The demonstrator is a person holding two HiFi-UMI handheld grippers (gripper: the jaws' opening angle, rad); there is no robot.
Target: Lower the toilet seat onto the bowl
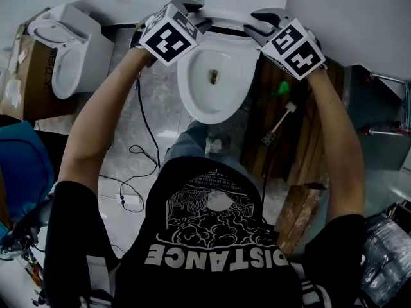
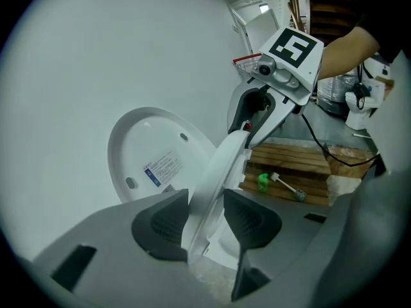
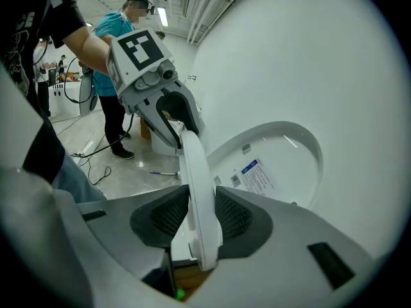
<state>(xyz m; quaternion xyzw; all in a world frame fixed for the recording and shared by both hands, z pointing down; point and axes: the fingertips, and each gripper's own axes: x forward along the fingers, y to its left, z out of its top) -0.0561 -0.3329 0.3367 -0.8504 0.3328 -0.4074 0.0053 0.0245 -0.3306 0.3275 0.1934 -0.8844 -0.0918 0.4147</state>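
We see a plain white wall (image 1: pixel 359 18) at the back and a glossy pale stone floor (image 1: pixel 164 101) crossed by a thin black cable (image 1: pixel 149 130). On the left a spare white ceramic toilet (image 1: pixel 64 56) stands just beside a brown cardboard box (image 1: pixel 26 76). On the right lie brown wooden boards (image 1: pixel 295 159), bearing a small green object (image 1: pixel 280 88) and a white-handled brush (image 1: pixel 277 126). In the right gripper view a long bright ceiling lamp (image 3: pixel 162 17) lights the hall.

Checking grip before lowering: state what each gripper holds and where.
Both clamp the toilet seat: left gripper on its left rim, right gripper on its right rim.
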